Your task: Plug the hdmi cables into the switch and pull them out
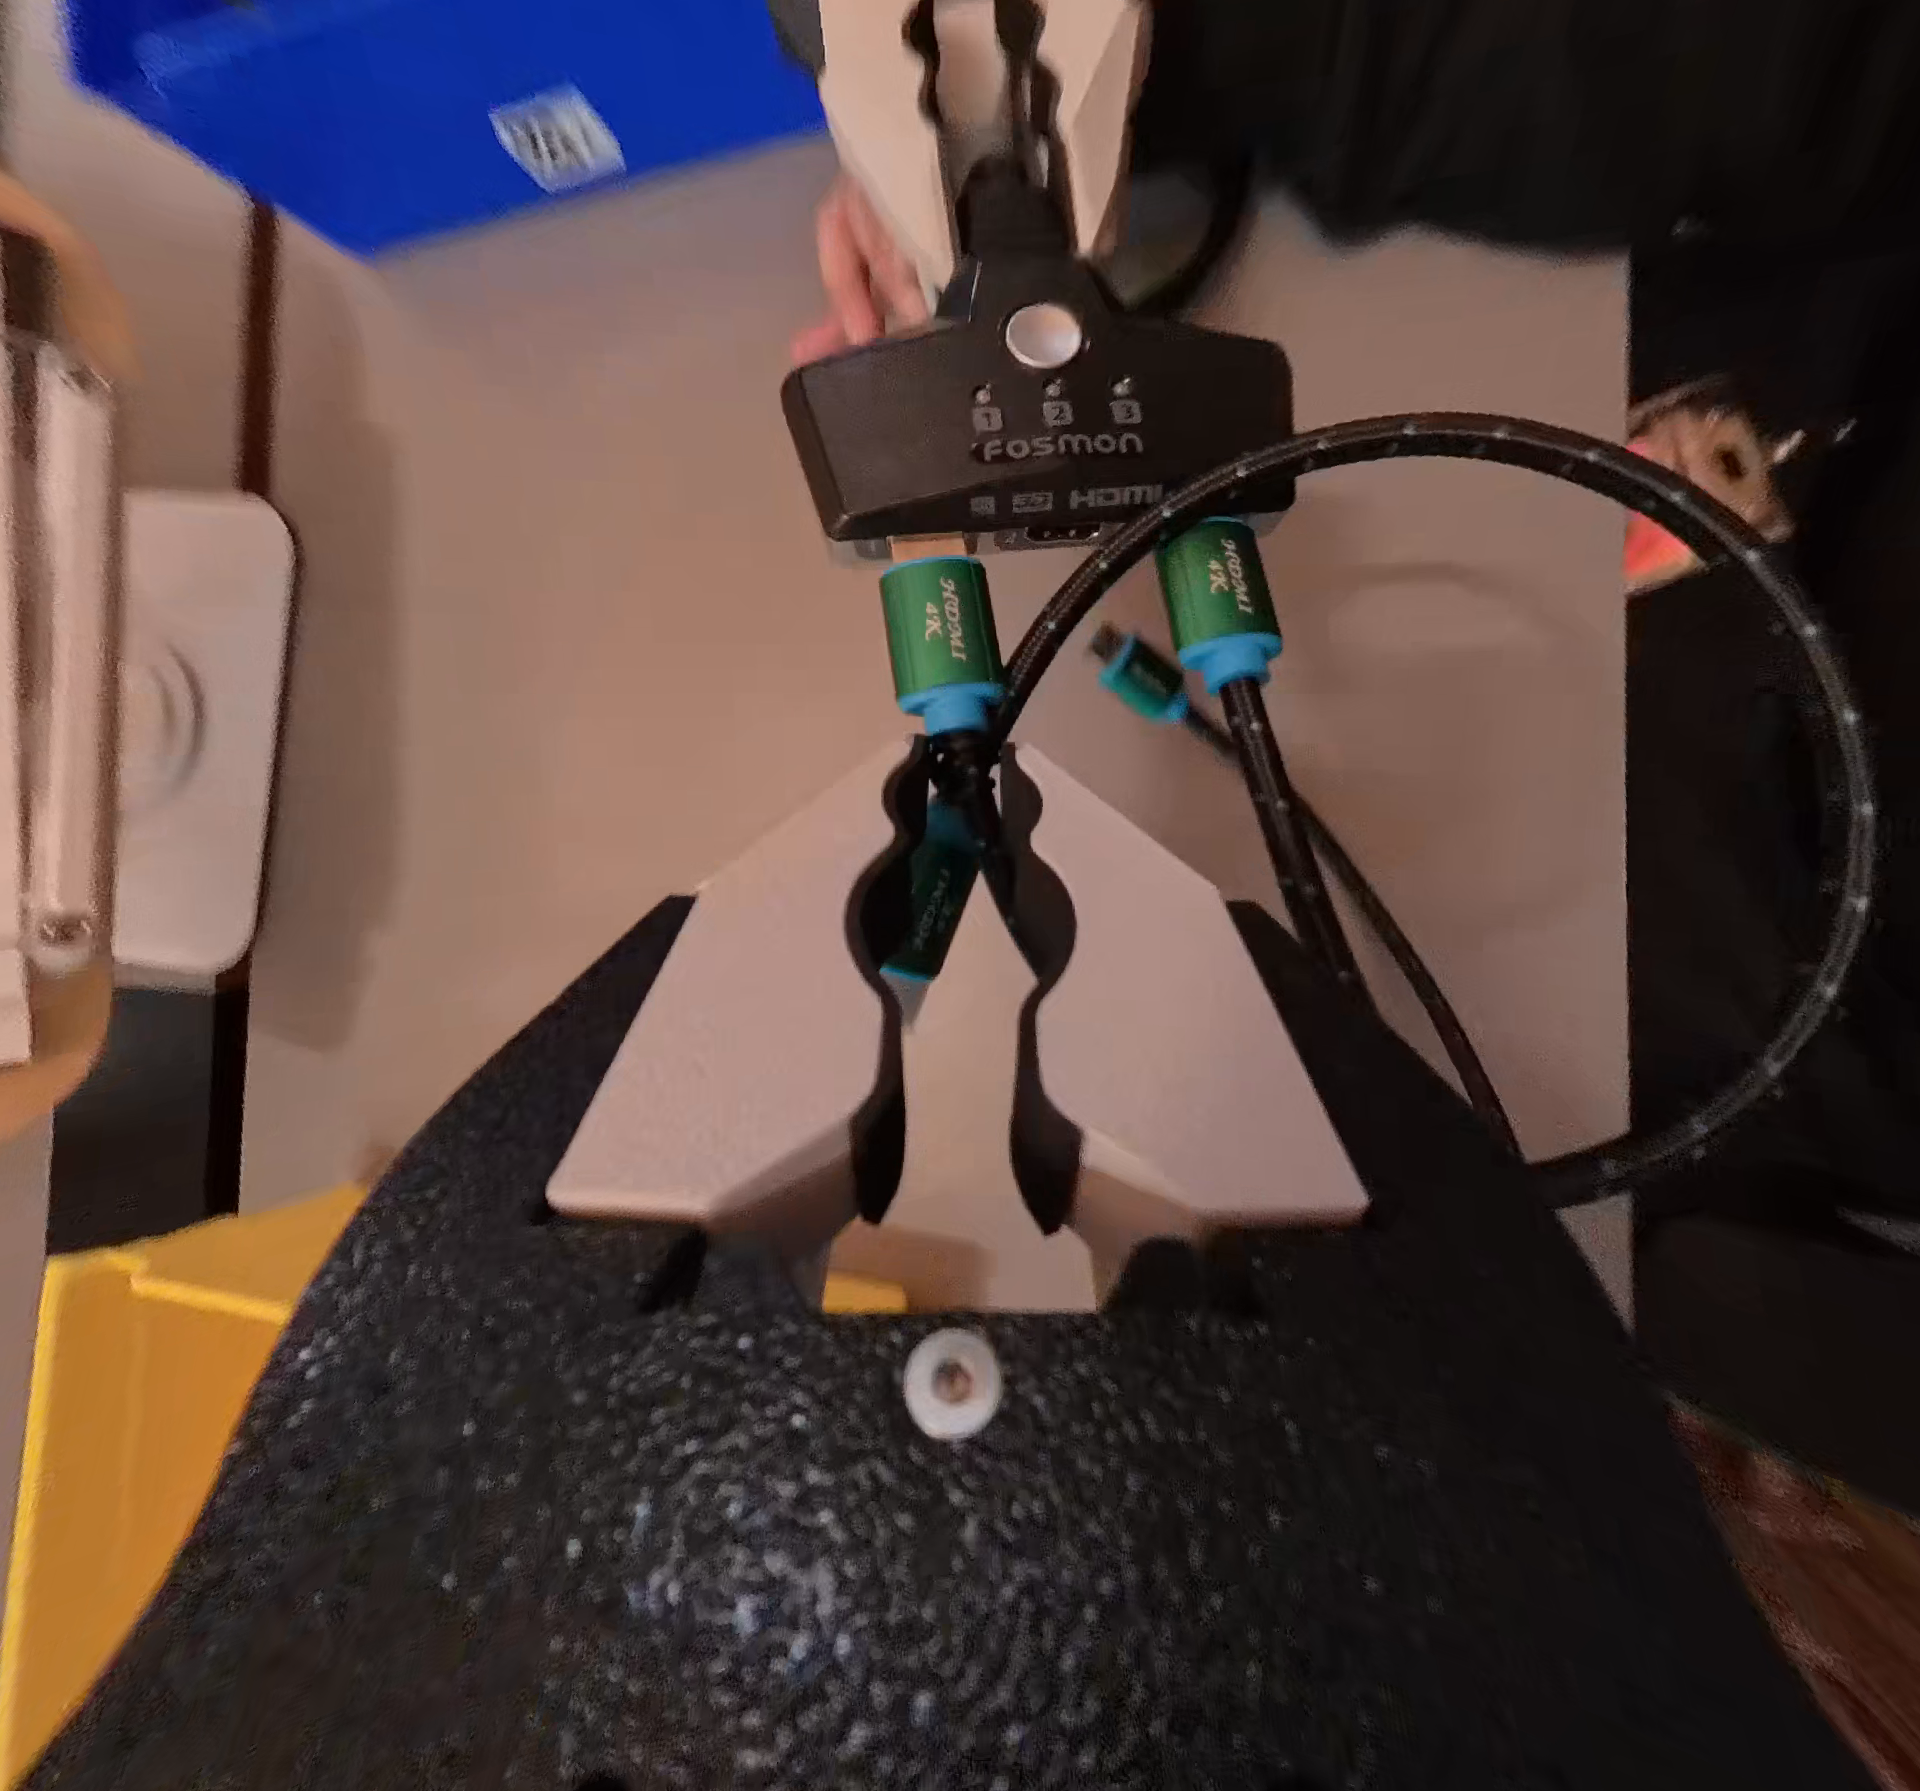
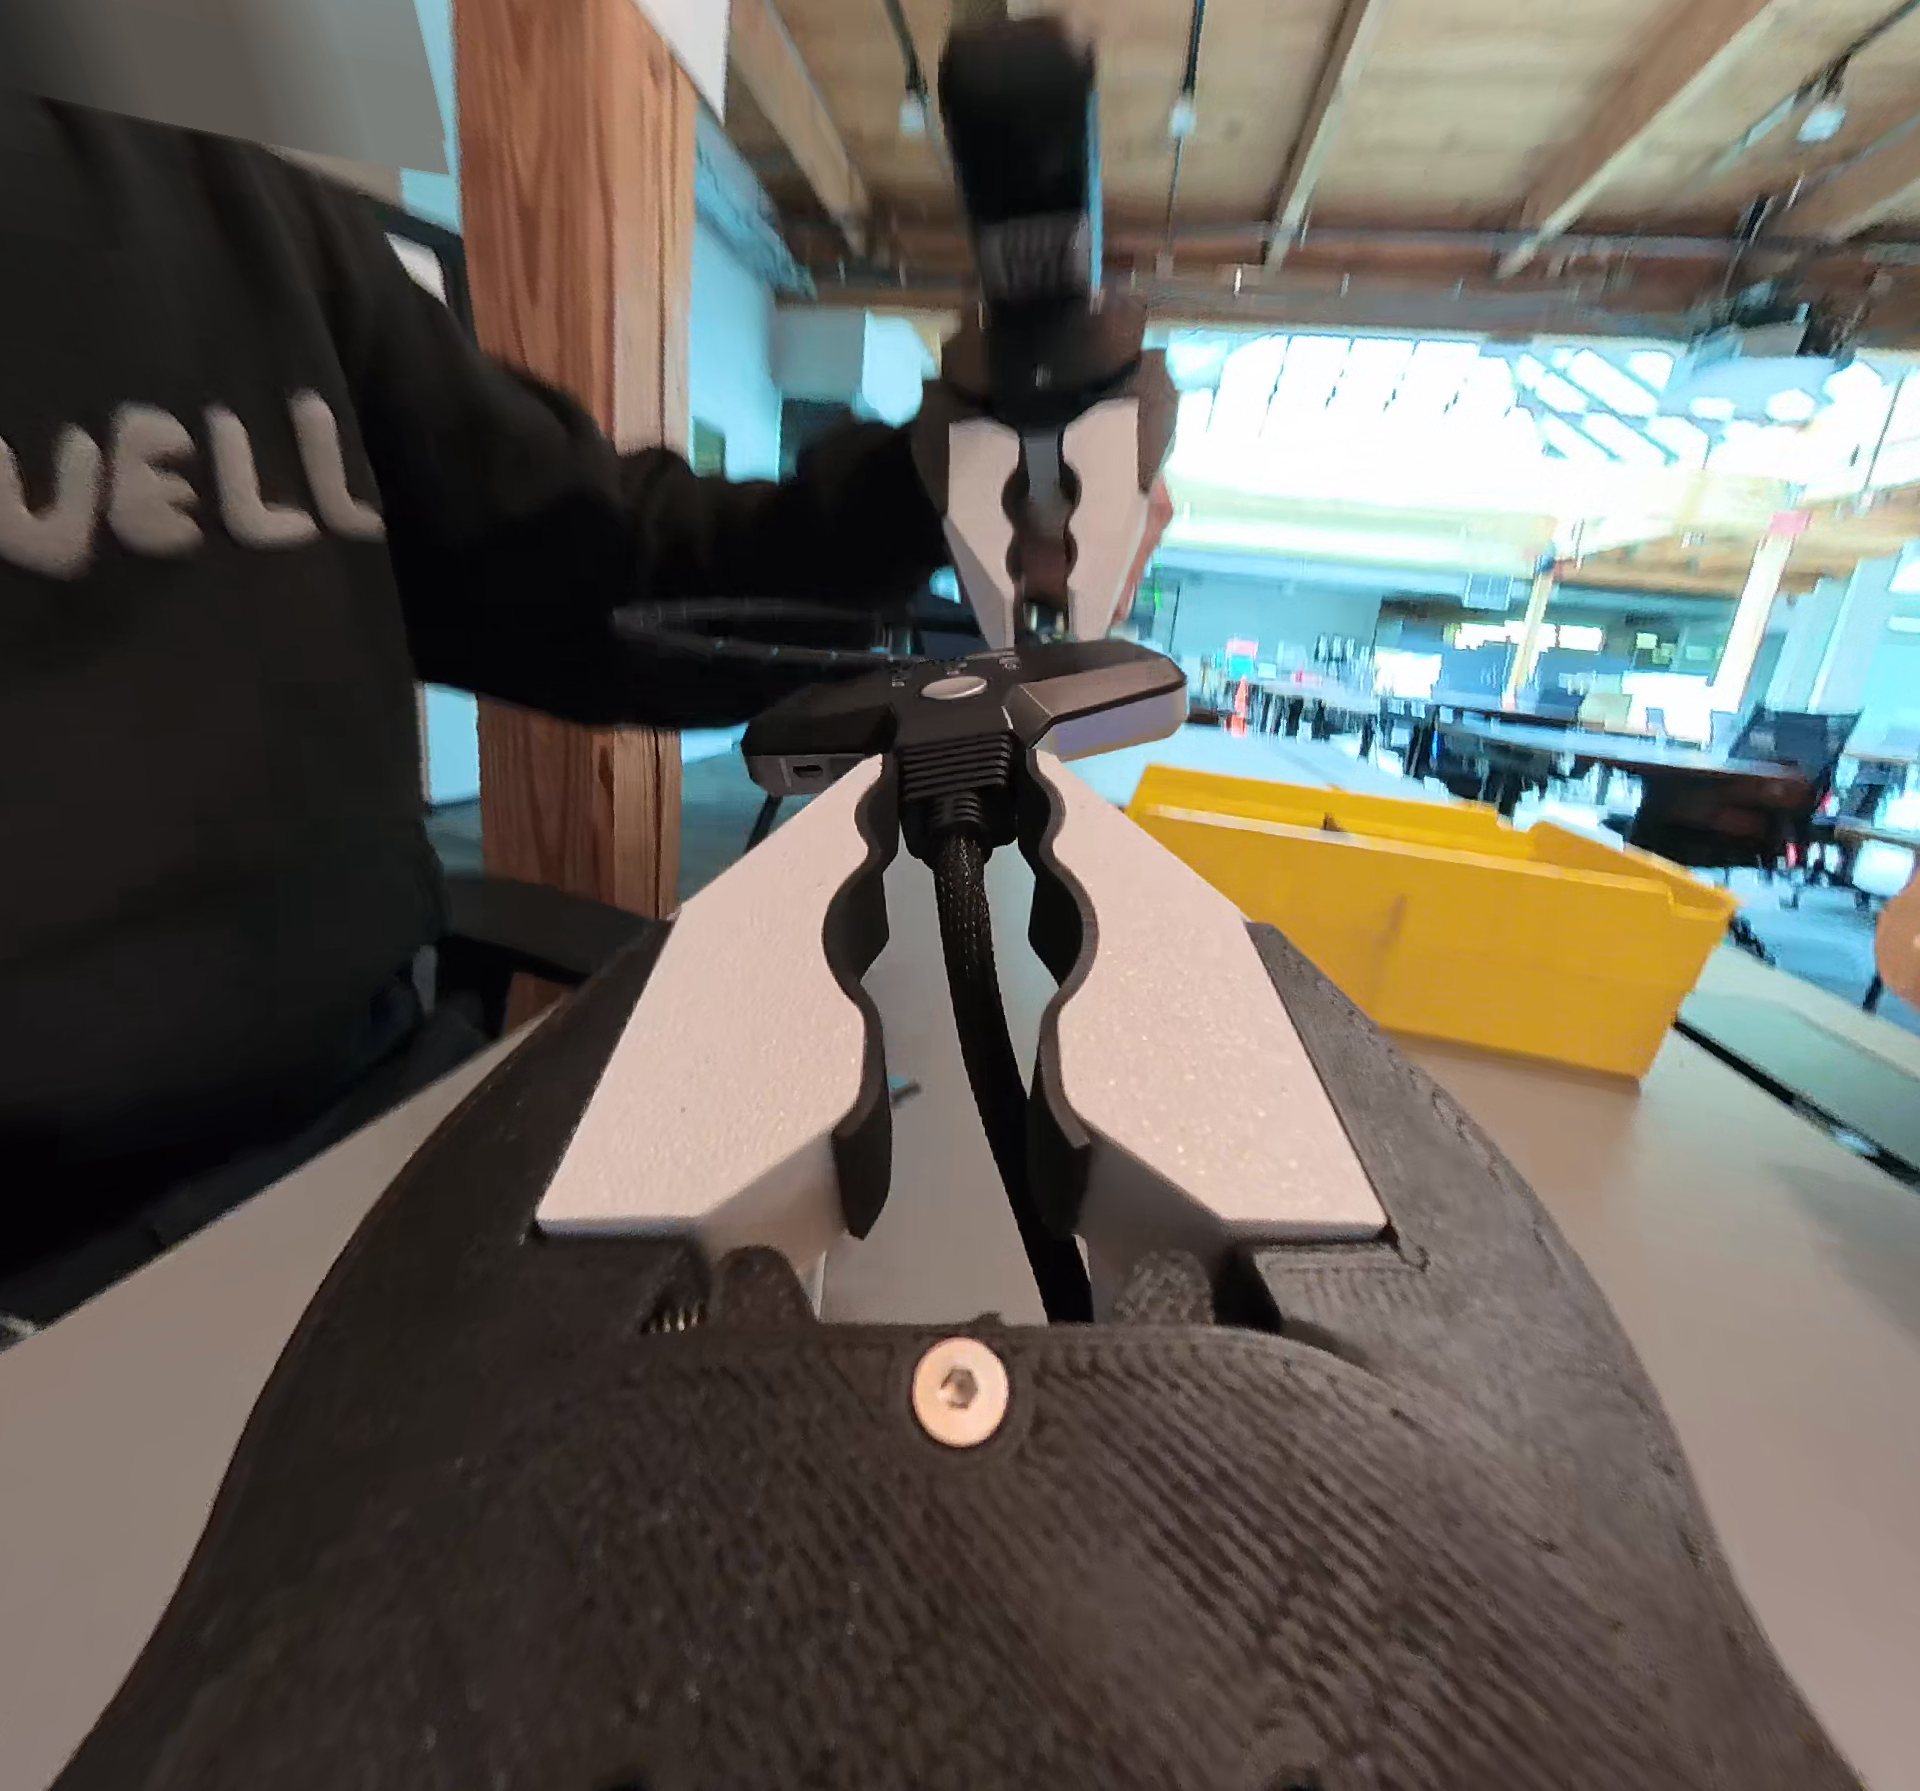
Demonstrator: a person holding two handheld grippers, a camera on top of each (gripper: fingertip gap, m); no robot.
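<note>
Switch (image 1: 1039, 411), a black wedge-shaped box, was held up in the air above the pale table (image 1: 623, 598), its round button facing up and its port face turned toward the left gripper (image 1: 961, 754). Its long axis ran side to side across the left wrist view, with its tail cord leading straight away into the right gripper (image 2: 961, 785), whose fingers were pinching the ribbed collar at the back of the box. Two green plugs sat at the port face: the left plug (image 1: 940, 635) showed a strip of bare metal, so it looked only partly seated or partly drawn; the right plug (image 1: 1216, 603) looked fully in. The middle port stood open. Left gripper fingers were pressed on the braided cable (image 1: 1558, 484) just behind the left plug. A loose small connector (image 1: 1138, 681) lay on the table below.
</note>
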